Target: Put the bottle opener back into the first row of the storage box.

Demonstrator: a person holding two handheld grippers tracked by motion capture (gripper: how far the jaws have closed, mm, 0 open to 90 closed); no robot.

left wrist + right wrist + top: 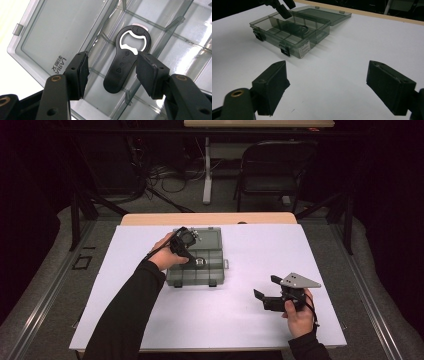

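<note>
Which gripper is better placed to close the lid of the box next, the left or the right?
Probably left. The left gripper hovers open over the box, beside its lid, with the opener lying inside. The right gripper sits apart on the table.

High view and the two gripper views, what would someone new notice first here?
First, the smoky clear compartment box lying open near the middle of the white table, lid flat behind it. A black bottle opener lies inside, across the dividers, and the left hand-held gripper hovers just above it, jaws apart with the pads not pressing it. The right hand-held gripper rests open on the table's right, holding nothing.
</note>
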